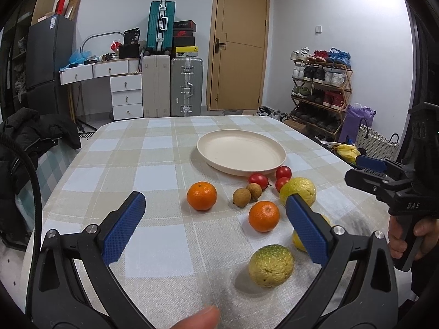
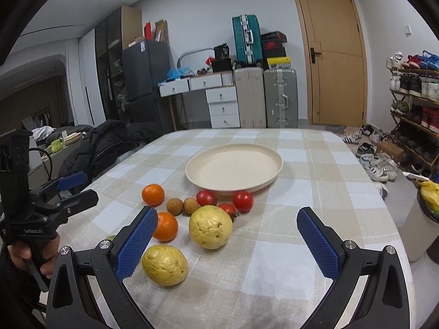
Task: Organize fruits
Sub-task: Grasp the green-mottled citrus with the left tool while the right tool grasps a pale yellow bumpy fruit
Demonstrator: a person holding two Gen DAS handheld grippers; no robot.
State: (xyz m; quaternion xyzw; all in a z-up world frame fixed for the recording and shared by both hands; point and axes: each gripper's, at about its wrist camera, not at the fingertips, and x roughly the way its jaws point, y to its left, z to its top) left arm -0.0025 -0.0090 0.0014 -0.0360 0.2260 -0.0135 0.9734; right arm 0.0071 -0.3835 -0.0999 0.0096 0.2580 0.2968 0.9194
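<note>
Plate (image 1: 241, 152) served as my landmark on the checked tablecloth (image 1: 153, 175), cream and empty, seen from my left wrist. Nearest its front rim sat three cherry tomatoes (image 1: 283, 172), and just in front of those two brown longans (image 1: 241, 197) touching each other. One orange (image 1: 202, 195) lay to the left of the longans; a second orange (image 1: 264, 216) lay nearer to me, further from the plate. One yellow-green guava (image 1: 298, 191) sat beside the tomatoes, another guava (image 1: 271, 265) furthest from the plate, close to my jaws. A third yellow fruit (image 1: 299, 240) was mostly hidden behind my blue pad. My left gripper (image 1: 216, 226) hung above the cloth, jaws spread wide, holding nothing. My right gripper (image 1: 370, 168) showed at the edge, a hand (image 1: 411, 237) on its grip.

From my right wrist, the plate (image 2: 234, 167) lay straight ahead, again empty. Tomatoes (image 2: 243, 201) clustered at its near rim, longans (image 2: 174, 206) left of them, one orange (image 2: 153, 194) further left. The second orange (image 2: 166, 226) and a large guava (image 2: 210, 226) sat nearer me; a smaller yellow fruit (image 2: 165, 264) sat closest, just beside my left pad. My right gripper (image 2: 227, 240) was wide open and gripped nothing. My left gripper (image 2: 72, 187) showed at the left edge, a hand (image 2: 35, 255) around its handle.
</note>
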